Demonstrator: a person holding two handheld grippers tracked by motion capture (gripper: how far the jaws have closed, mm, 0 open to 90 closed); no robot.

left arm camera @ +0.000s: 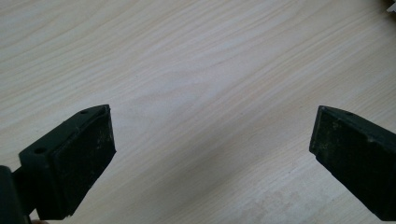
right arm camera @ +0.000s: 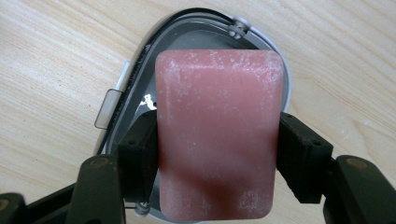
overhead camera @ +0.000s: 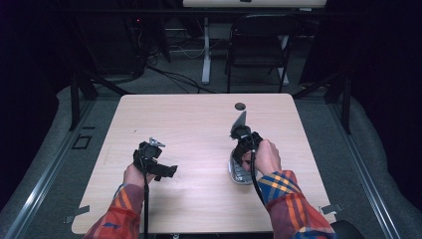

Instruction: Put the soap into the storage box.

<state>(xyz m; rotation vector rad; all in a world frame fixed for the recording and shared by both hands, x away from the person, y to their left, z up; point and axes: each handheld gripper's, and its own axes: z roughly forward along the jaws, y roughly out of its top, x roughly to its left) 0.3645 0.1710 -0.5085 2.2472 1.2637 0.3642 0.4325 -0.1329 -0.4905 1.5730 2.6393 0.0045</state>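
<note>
A pink bar of soap (right arm camera: pixel 217 135) with a whitish, dusty face sits between the black pads of my right gripper (right arm camera: pixel 217 158), which is shut on its two long sides. Just under the bar lies an oval clear-and-grey soap case (right arm camera: pixel 135 79) on the wooden table. From the high view, my right gripper (overhead camera: pixel 239 160) points down at the case (overhead camera: pixel 237 174), right of the table's centre. My left gripper (overhead camera: pixel 168 171) rests low over the table's front left. Its jaws stand wide apart, and my left gripper (left arm camera: pixel 212 140) has only bare wood between them.
The light wood table (overhead camera: pixel 199 124) has a round cable hole (overhead camera: pixel 240 106) near its far edge. Beyond the table stand a black folding chair (overhead camera: pixel 259 45) and a white desk leg (overhead camera: pixel 205 50). Dark floor and metal rails flank both sides.
</note>
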